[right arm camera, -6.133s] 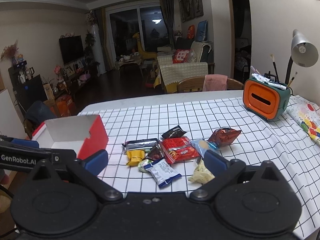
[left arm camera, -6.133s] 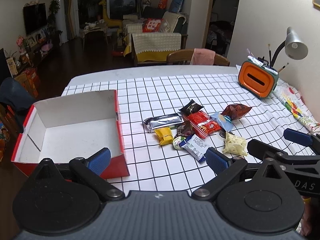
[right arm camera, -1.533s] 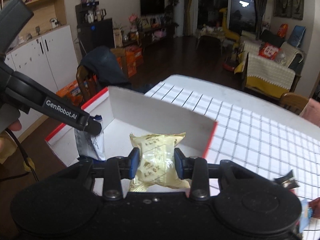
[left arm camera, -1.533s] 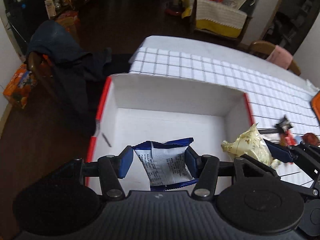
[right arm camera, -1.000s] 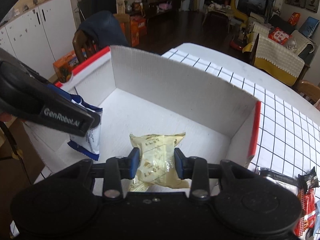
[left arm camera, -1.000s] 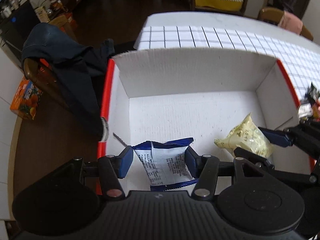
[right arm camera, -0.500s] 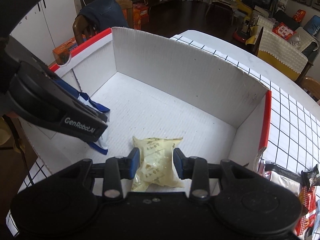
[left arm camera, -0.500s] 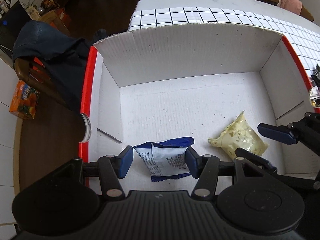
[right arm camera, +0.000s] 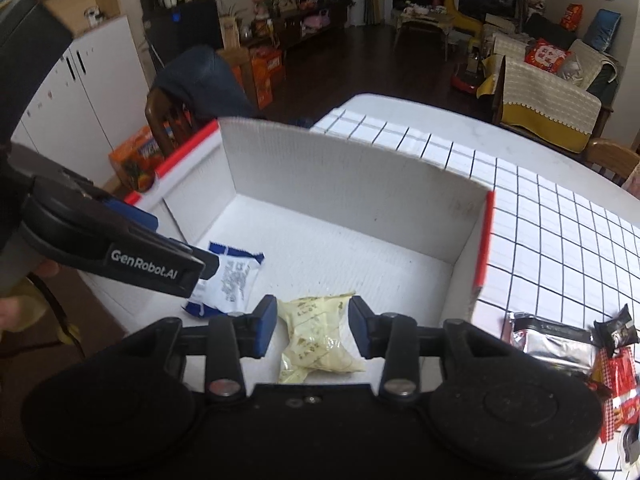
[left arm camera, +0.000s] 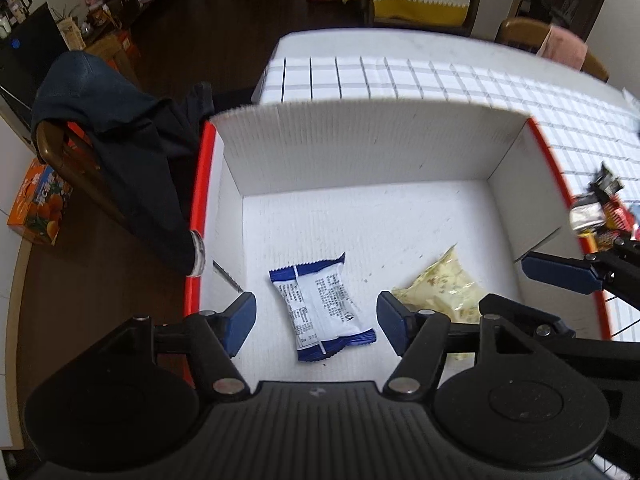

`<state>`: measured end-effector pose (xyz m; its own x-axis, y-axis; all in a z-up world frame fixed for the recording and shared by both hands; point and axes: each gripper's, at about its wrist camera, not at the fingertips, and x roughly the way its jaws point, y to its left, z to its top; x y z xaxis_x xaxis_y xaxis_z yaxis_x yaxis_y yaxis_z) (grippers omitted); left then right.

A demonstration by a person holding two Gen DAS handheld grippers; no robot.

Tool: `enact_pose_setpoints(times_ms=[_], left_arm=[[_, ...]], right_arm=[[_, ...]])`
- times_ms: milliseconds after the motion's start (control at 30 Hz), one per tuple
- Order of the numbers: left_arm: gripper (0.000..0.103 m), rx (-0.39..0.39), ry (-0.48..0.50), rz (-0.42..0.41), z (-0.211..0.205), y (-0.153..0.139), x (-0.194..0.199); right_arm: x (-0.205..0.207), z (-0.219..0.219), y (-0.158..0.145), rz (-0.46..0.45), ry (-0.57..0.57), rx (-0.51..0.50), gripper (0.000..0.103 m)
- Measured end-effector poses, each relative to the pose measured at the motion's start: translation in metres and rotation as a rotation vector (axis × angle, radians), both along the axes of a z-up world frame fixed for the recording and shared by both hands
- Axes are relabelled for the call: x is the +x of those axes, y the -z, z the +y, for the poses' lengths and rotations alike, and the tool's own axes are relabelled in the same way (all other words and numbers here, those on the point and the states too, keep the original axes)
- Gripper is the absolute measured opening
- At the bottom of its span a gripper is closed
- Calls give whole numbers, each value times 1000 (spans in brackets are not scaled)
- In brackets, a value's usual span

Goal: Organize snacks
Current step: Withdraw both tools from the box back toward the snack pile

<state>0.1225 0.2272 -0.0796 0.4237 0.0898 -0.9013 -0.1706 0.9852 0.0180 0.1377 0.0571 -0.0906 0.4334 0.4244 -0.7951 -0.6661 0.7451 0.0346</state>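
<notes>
Left wrist view: inside the red-edged box (left arm camera: 516,168), the blue-and-white packet (left arm camera: 322,306) and the yellow packet (left arm camera: 440,286) lie loose on its floor; lifting out carelessly could snag a box wall and drag it toward the table edge. Both grippers pitch steeply down over the box: the left gripper (left arm camera: 316,318), jaws just opened, stands released around the blue-and-white packet, and the right gripper (right arm camera: 313,330), jaws just parted, clear of the yellow packet.

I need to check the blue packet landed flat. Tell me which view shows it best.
Left wrist view: the blue packet lies whole on the box floor, between open pads. In the right wrist view the left gripper covers part of it.
</notes>
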Motion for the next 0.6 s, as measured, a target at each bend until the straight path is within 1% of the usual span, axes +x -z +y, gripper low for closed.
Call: enact_pose_setpoints(times_ms=[100,233,367,500,533,567,600], left_arm=[[69,-10,9,-51,-4,-14,-9],[71,-16,37,-119,-15,-32,-25],[77,-21,61,-184,-27,-49,-38],[78,-32,81,-230,-43,-59,-47],[78,-34,89,-242,-47,-62,-49],[81,-34,96,-254,-51,-63,-50],[82,-34,105,-266,-56,-65,-52]], right_arm=[[-8,-9,-13,-13,10,36,40],[-19,-24,-30,-31,21,81,46],[-30,-45,-44,-49,35,128,58],[-37,-66,-56,-70,64,165,69],[-39,-73,-58,-73,71,175,75],[-40,-79,-61,-78,77,184,80],[-42,-84,-63,-84,80,190,81]])
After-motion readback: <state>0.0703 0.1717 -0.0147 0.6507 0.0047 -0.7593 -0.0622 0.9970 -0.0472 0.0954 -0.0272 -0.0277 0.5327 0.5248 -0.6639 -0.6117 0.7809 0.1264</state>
